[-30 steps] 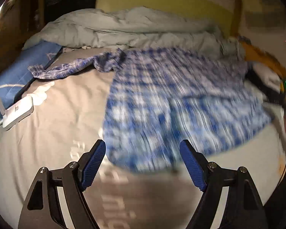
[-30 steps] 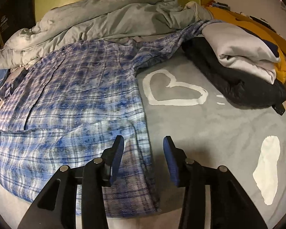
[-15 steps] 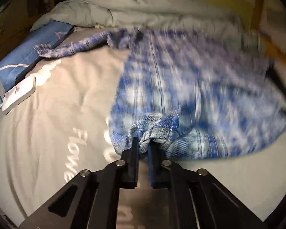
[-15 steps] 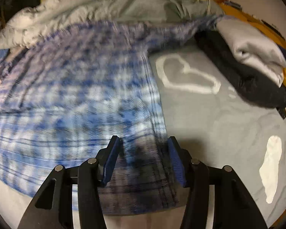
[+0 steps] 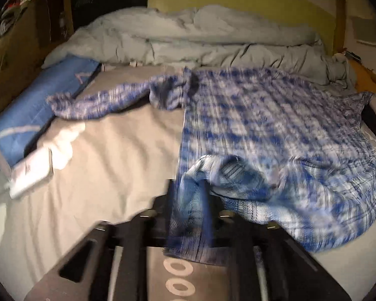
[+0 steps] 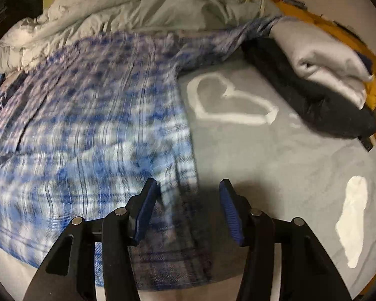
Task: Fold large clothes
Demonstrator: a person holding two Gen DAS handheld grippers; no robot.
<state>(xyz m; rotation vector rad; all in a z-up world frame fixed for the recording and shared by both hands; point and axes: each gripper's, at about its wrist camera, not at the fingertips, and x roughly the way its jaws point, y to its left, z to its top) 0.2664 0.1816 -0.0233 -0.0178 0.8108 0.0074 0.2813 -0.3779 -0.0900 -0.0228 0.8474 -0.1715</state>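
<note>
Your left tongs have a bunched corner of the plaid shirt filling the gap between their jaws. Those jaws have just been opening, and through the blur you cannot tell whether the pads are pressing the cloth. Your right tongs are released and have just spread a little wider. They hang over the shirt's near right edge with nothing clasped.

Under everything you have the bed, covered in a grey sheet with pale printing. A crumpled grey duvet is heaped along the far side against the yellow-green wall.

The shirt lies spread across the middle of the sheet, its far edge close to the duvet. In the left view, one sleeve trails out to the left. The near left corner is raised in a hump off the sheet, behind your left tongs. In the right view, the other sleeve runs up to the right towards a pile of folded clothes, pale on top of black.

A blue pillow lies along the bed's left edge. A white heart is printed on the sheet just beside the shirt's right edge. Near the pillow's near end sits a small white box, too blurred to identify.
</note>
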